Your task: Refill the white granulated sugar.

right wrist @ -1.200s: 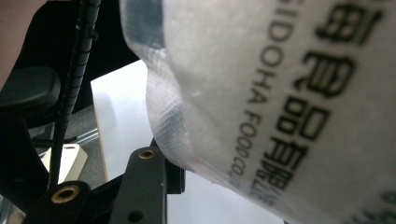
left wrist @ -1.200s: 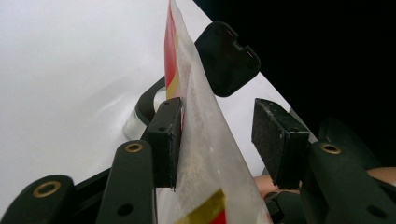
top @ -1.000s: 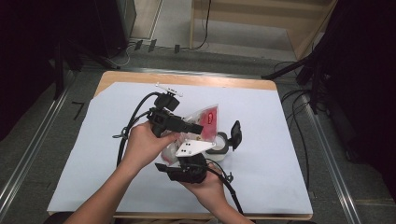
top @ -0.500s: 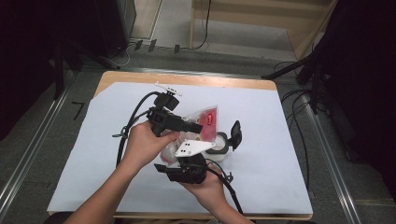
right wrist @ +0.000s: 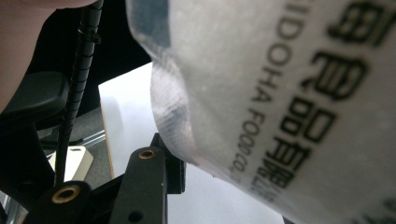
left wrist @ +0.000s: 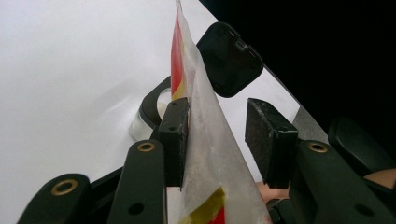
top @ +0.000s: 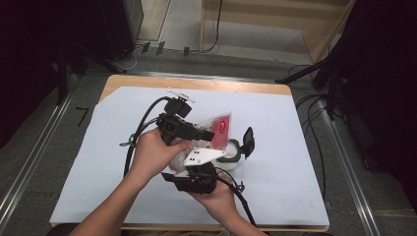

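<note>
The left tool point(left wrist: 217, 135) has just been closing its jaws, and the bag point(left wrist: 205, 154) is between them. Little else has moved since the earlier pictures: both hands sit in the same spot and the bag is held up the same way. In the left gripper view one pad point(left wrist: 175, 137) touches the bag, but the other pad stands apart from it, so this tool is partly open and not pinching yet. I think it is about to grab the bag.

The right tool point(top: 194, 179) sits at 6 o'clock from the bag. The bag covers its view, so I cannot tell if it grips.

The bag is held above the bench point(top: 295, 196), near the middle. A small jar point(top: 231, 152) with a black lid point(top: 249, 141) sits at 3 o'clock from it.
</note>
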{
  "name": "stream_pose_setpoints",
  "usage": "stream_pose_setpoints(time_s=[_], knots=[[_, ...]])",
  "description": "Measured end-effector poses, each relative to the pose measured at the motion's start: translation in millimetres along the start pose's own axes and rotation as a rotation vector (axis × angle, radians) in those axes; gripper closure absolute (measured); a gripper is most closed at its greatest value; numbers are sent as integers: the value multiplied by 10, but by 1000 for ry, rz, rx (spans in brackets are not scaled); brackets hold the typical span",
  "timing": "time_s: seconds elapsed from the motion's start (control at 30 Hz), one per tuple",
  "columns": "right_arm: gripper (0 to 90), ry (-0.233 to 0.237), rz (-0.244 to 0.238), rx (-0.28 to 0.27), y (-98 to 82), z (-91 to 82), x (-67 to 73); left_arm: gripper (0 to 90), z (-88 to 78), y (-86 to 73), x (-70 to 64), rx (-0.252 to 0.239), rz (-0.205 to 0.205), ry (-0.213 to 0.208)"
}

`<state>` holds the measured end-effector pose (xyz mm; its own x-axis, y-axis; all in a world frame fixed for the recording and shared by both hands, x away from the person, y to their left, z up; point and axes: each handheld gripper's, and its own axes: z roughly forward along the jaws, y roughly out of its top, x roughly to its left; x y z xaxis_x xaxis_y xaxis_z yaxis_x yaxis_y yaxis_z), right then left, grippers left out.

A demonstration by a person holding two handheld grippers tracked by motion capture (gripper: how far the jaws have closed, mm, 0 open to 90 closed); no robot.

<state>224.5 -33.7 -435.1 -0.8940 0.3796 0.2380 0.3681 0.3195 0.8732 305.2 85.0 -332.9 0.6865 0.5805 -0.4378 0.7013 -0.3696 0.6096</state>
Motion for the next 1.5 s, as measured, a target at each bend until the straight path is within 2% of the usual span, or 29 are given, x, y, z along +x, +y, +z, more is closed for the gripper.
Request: stream_pose_setpoints(time_s=[0.13,0.5,0.57,0.83,1.13,1.37,1.5], knots=[[634,-4,-21,2,4,10,16,635,-18,-7,-3,-8,3,-4],[635,-1,-25,4,4,11,13,623,-19,-8,-1,-4,1,-1],[635,0,-25,6,4,15,10,621,-15,-11,2,-12,1,-9],[635,-4,-47,-1,17,22,5,627,-53,-19,-4,-37,3,4],[635,4,-55,5,22,45,0,624,-66,-41,12,-46,-8,5],[635,7,-53,13,15,53,-12,624,-52,-42,34,-35,-6,6],[635,2,-57,10,18,52,-13,622,-64,-37,25,-51,-4,0]])
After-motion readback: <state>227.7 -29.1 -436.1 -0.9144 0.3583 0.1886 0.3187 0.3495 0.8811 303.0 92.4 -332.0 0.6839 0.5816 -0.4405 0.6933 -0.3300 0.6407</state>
